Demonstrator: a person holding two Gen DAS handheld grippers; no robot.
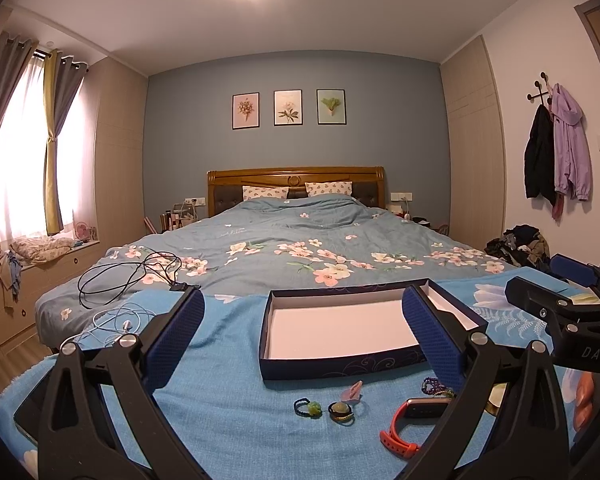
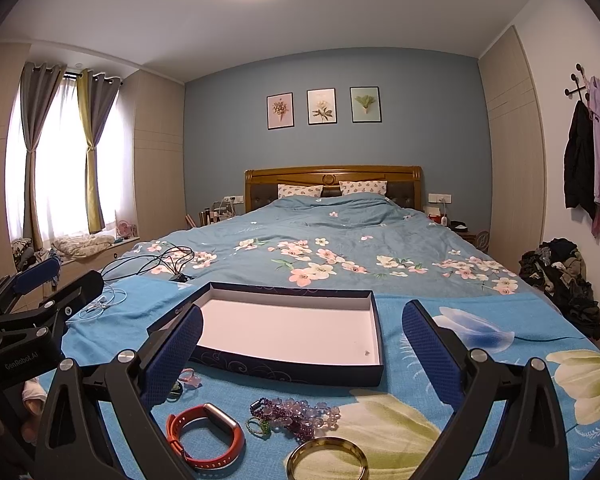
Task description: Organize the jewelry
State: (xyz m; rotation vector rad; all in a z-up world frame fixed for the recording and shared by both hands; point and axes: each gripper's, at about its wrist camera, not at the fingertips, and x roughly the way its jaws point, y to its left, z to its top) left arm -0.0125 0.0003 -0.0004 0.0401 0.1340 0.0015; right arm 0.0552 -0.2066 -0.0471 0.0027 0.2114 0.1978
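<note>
On blue blanket, jewelry lies between the wide-open, empty right hand-held gripper.

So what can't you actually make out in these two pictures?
- Gold metal bangle: right wrist view, bottom edge cuts it off.
- Purple beaded bracelet: left wrist view, left gripper's finger covers most.
- Tiny speck in the open dark-blue box: right wrist view, too small to identify.

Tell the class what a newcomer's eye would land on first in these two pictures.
An open, empty box sits mid-bed on the blue blanket. Loose pieces lie in front of it: an orange band, purple beads and a gold bangle. Both grippers, left and right, hover open.
</note>
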